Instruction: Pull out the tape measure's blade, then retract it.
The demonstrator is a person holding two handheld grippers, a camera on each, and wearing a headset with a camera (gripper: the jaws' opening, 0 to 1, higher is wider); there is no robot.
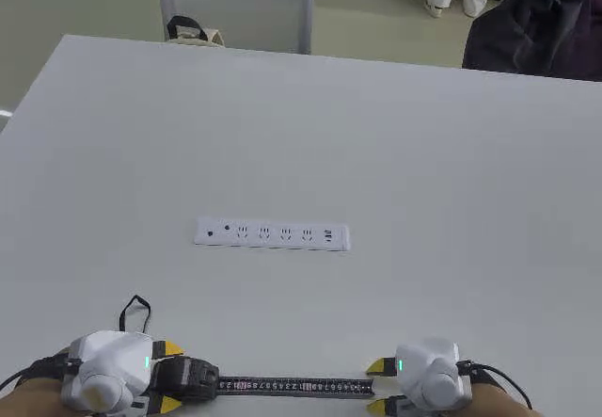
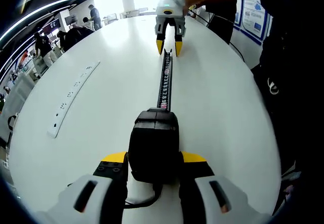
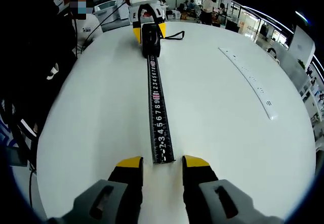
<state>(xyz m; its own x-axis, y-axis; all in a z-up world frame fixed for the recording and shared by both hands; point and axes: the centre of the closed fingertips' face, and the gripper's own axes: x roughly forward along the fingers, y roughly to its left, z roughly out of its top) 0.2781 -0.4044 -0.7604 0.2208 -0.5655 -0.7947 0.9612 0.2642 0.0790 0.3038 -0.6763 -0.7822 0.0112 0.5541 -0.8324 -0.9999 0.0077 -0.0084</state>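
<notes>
A black tape measure [image 1: 193, 379] [image 2: 153, 145] lies at the near edge of the white table [image 1: 376, 135], and my left gripper [image 1: 171, 376] [image 2: 154, 157] is shut on its case. Its black blade [image 1: 296, 386] [image 2: 165, 82] [image 3: 158, 113] with white numbers is drawn out flat along the table to the right. The blade's end sits between the yellow tips of my right gripper [image 1: 376, 386] [image 3: 163, 162], which stands open with a gap on each side of the blade. A black wrist strap [image 1: 134, 309] trails behind the case.
A white power strip [image 1: 273, 235] [image 3: 248, 80] lies mid-table, beyond the blade. A grey chair [image 1: 235, 3] stands past the far edge, with a dark bag [image 1: 536, 22] at the far right. People stand in the room behind.
</notes>
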